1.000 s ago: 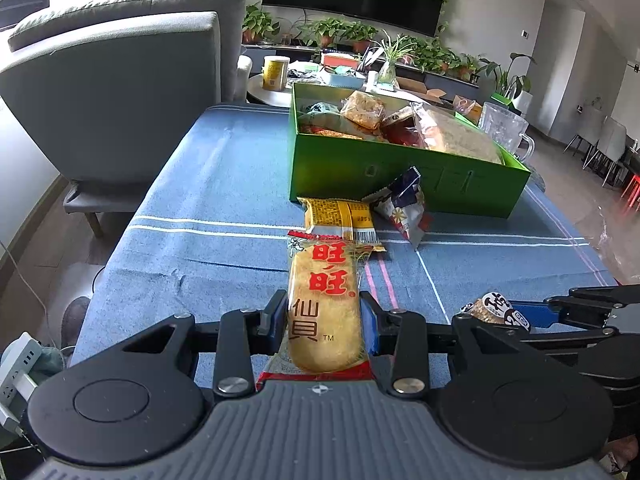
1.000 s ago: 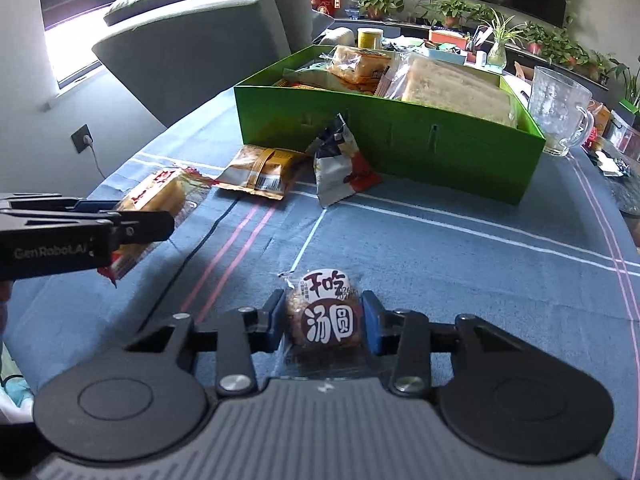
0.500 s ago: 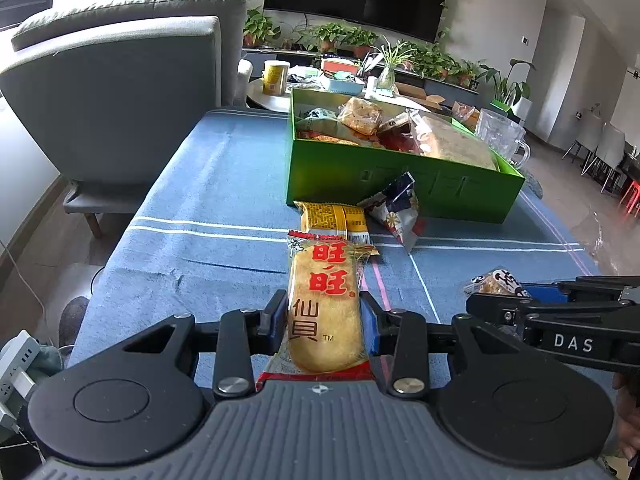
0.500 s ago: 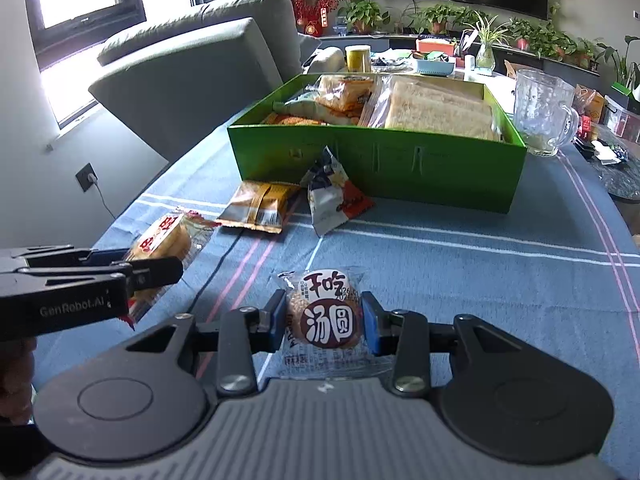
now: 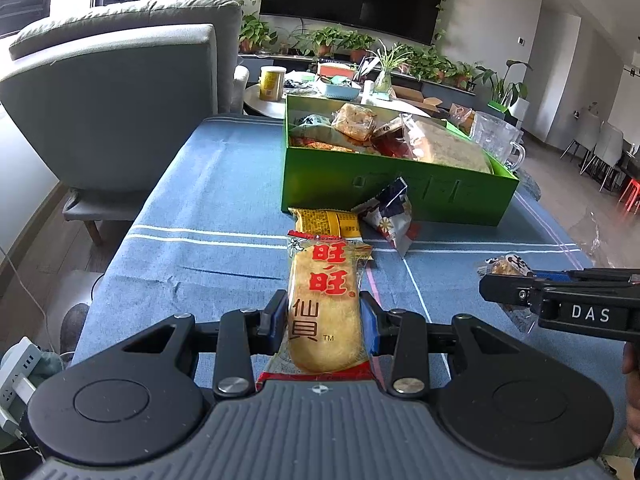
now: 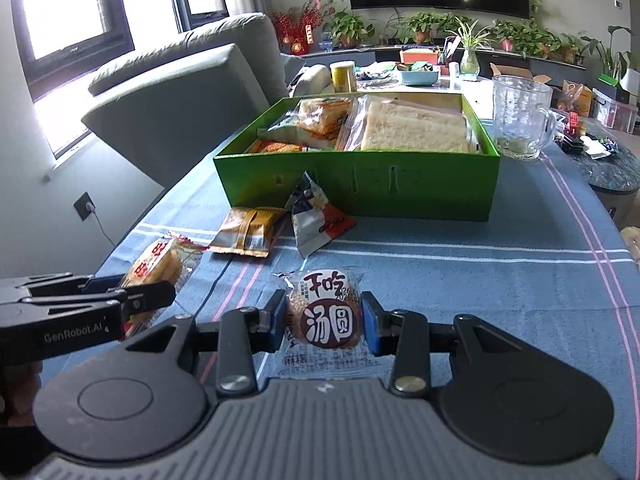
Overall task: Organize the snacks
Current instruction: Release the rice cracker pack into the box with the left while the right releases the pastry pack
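Note:
My left gripper [image 5: 324,322] is shut on a long yellow rice cracker pack [image 5: 324,304] with red lettering, held above the blue tablecloth. My right gripper [image 6: 324,320] is shut on a round brown snack packet [image 6: 326,314], lifted off the cloth. Each gripper also shows in the other view: the right gripper [image 5: 516,280] with its round packet [image 5: 505,266] at the right edge, the left gripper [image 6: 152,290] with the cracker pack [image 6: 158,262] at the left. A green box [image 6: 360,184] holding several snack bags and sliced bread stands ahead.
A yellow-orange packet [image 6: 248,230] and a white, blue and red pouch [image 6: 316,220] lie against the box front. A glass mug [image 6: 520,120] stands right of the box. A grey armchair [image 5: 116,100] borders the table's left side.
The right gripper has risen with the round packet and rolled a little, so the box top now shows more. The left gripper holds still with the cracker pack.

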Tool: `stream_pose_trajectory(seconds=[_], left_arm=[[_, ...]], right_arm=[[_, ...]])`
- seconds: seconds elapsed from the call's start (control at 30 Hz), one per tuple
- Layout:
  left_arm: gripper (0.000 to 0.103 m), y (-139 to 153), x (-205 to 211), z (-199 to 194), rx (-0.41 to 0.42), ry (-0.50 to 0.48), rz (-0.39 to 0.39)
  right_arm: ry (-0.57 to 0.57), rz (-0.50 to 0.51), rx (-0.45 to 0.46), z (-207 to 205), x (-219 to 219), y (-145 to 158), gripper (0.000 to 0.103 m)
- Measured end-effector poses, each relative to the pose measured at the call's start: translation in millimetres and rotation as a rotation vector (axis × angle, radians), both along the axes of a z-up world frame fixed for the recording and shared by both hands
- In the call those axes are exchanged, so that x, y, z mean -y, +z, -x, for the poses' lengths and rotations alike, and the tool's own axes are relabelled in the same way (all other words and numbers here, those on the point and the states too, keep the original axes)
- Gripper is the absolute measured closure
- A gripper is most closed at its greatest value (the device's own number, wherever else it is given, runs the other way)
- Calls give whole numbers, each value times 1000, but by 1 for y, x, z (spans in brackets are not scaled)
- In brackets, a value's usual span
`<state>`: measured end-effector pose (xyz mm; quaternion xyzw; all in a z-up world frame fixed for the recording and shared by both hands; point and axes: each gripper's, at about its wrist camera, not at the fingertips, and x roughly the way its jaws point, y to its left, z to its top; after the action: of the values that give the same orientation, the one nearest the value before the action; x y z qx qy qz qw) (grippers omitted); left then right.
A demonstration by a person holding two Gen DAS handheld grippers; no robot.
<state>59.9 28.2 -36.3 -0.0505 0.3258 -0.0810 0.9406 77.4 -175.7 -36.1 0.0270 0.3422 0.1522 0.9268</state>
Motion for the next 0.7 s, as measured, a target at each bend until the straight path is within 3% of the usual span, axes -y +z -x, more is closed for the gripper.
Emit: stream_pose_trajectory(seconds=[0.7], left_arm=[[68,13,14,-1,31,-28,-23]], right_arm=[[6,-54,32,0,2,9,34]])
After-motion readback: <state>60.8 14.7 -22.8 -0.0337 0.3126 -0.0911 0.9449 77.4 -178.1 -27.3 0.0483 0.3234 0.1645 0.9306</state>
